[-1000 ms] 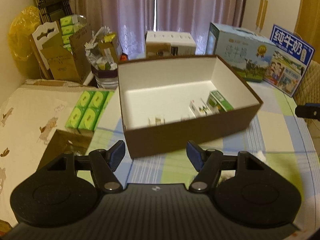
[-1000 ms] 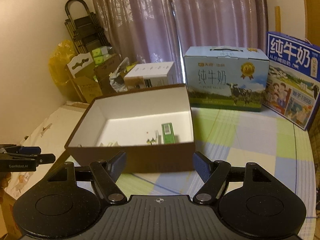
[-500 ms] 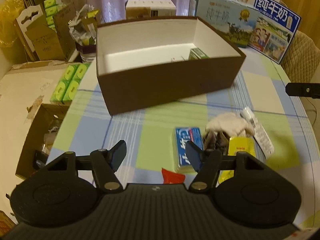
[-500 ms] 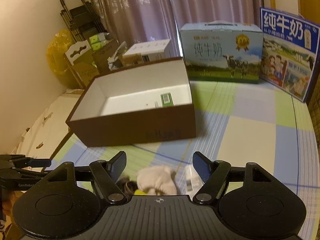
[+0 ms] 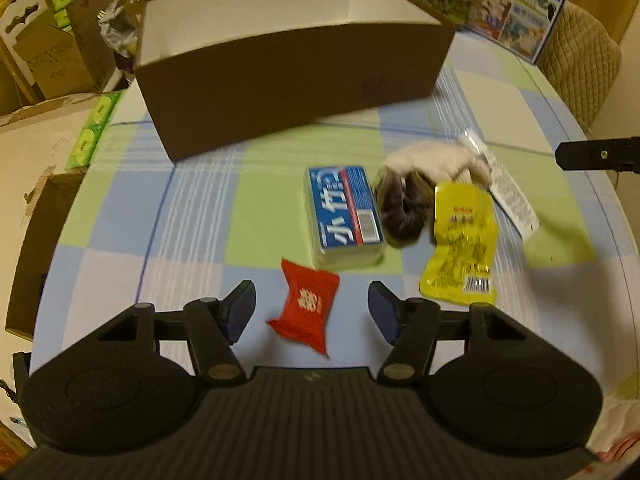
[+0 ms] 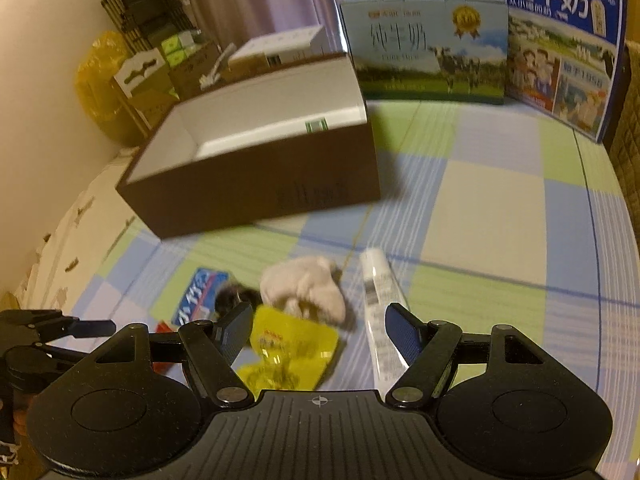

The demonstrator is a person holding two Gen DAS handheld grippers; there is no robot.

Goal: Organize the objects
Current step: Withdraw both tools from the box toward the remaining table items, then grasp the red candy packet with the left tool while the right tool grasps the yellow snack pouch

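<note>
A brown box (image 5: 288, 68) (image 6: 256, 184) with a white inside stands on the checked tablecloth; a green carton (image 6: 316, 125) shows inside it. In front lie a red packet (image 5: 306, 310), a blue tissue pack (image 5: 346, 210) (image 6: 202, 290), a dark furry scrunchie (image 5: 400, 208), a white cloth (image 5: 432, 160) (image 6: 304, 288), a yellow snack pouch (image 5: 460, 244) (image 6: 288, 344) and a white tube (image 5: 508, 188) (image 6: 380, 300). My left gripper (image 5: 312, 310) hovers over the red packet, which lies between its closing jaws without touching the pads. My right gripper (image 6: 320, 330) is open above the yellow pouch and tube.
Two milk cartons (image 6: 424, 48) (image 6: 560, 48) stand at the table's far edge. Cardboard boxes (image 5: 48, 52) and green tissue packs (image 5: 92, 136) crowd the left side. A quilted chair back (image 5: 580, 60) is at the right. The table edge curves close on both sides.
Both grippers have dropped and tilted down toward the table. The loose items in front of the box have come into view, and the left jaws have narrowed slightly.
</note>
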